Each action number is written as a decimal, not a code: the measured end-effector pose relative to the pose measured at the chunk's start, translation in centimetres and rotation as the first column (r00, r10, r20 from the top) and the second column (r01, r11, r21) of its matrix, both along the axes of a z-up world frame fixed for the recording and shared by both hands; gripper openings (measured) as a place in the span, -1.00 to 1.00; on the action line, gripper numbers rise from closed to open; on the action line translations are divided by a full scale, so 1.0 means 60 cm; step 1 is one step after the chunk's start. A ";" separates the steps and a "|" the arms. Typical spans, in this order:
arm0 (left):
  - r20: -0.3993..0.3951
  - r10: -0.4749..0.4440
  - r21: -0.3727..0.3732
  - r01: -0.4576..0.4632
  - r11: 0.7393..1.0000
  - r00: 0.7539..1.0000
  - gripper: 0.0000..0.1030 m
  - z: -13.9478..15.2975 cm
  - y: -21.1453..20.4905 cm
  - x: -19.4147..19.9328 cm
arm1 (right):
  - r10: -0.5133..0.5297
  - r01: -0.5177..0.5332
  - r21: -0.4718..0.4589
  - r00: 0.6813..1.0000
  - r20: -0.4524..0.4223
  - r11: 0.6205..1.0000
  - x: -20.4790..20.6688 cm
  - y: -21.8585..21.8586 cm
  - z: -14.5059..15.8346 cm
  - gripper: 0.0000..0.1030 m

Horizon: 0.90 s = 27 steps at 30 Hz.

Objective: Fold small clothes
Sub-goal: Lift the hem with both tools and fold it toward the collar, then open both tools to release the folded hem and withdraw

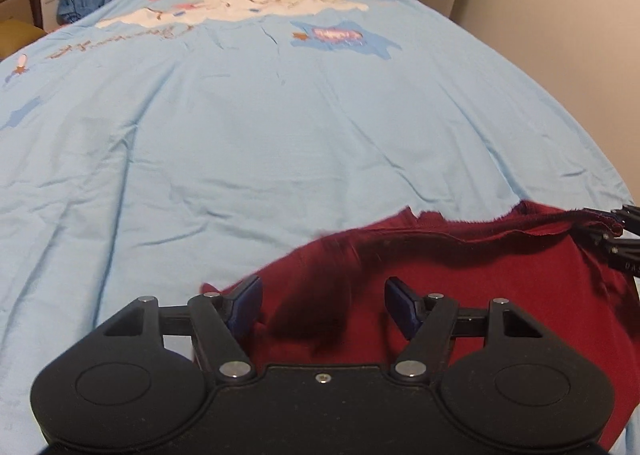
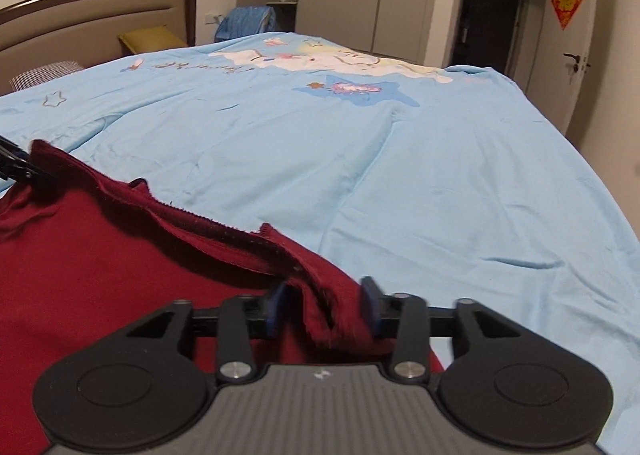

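A dark red garment [image 1: 460, 295] lies on the near part of a light blue bed cover [image 1: 280, 135]. My left gripper [image 1: 324, 305] hovers over it, open, with nothing between its blue pads; the cloth under it is blurred. The garment's rough hem runs raised toward my right gripper [image 1: 616, 239] at the right edge. In the right wrist view the red garment [image 2: 120, 275] fills the lower left. A bunched fold of its hem sits pinched between the pads of my right gripper [image 2: 323, 305]. The left gripper [image 2: 16, 167] shows at the far left, beside the garment's corner.
The bed cover [image 2: 440, 175] stretches far ahead, with cartoon prints near its far end. A headboard [image 2: 100, 15], a yellow pillow [image 2: 154, 39] and a checked pillow [image 2: 44, 73] are at the left. Blue clothing [image 2: 246, 21] hangs beyond the bed. A door [image 2: 568, 55] stands at the right.
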<state>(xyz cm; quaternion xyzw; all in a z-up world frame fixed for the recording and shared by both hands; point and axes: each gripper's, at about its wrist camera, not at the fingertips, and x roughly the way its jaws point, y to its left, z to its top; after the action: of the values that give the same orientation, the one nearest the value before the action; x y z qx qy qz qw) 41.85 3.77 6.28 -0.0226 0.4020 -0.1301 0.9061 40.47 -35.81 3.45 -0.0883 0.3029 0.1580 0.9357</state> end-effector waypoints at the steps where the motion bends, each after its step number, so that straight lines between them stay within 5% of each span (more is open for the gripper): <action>1: 0.015 0.004 0.000 -0.004 1.000 1.000 0.40 0.003 0.007 -0.001 | -0.014 0.014 0.001 1.000 0.008 1.000 -0.001 -0.003 -0.001 0.21; 6: 0.102 0.082 -0.019 -0.080 0.997 0.991 0.77 0.021 0.061 -0.014 | -0.098 0.101 -0.030 0.992 0.082 0.994 -0.015 -0.017 0.001 0.88; 12: 0.069 0.098 -0.071 -0.093 0.993 0.993 0.77 0.007 0.121 -0.031 | -0.094 0.094 0.003 0.983 0.157 0.996 -0.052 -0.032 0.017 0.99; 13: 0.051 0.095 -0.080 -0.091 0.993 0.994 0.69 -0.001 0.126 -0.032 | -0.080 0.081 0.000 0.983 0.165 0.997 -0.057 -0.029 0.017 0.99; 18: -0.004 0.114 -0.124 -0.113 0.986 0.994 -0.37 -0.042 0.133 -0.029 | -0.047 0.053 -0.042 0.988 0.144 0.998 -0.053 0.000 -0.002 0.99; 20: -0.002 0.145 -0.145 -0.144 0.979 0.989 -0.65 -0.049 0.131 -0.027 | -0.058 0.064 -0.042 0.990 0.131 0.997 -0.047 0.006 -0.013 0.99; 27: 0.017 0.257 -0.172 -0.251 0.953 0.966 -0.67 -0.069 0.128 -0.043 | -0.138 0.141 -0.021 0.986 0.094 0.990 -0.033 -0.012 -0.050 0.99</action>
<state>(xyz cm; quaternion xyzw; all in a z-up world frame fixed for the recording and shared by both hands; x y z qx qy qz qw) 39.28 11.46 2.14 -0.1482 0.3653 -0.0464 0.9178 38.51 -36.51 0.44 -0.0873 0.2669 0.0837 0.9561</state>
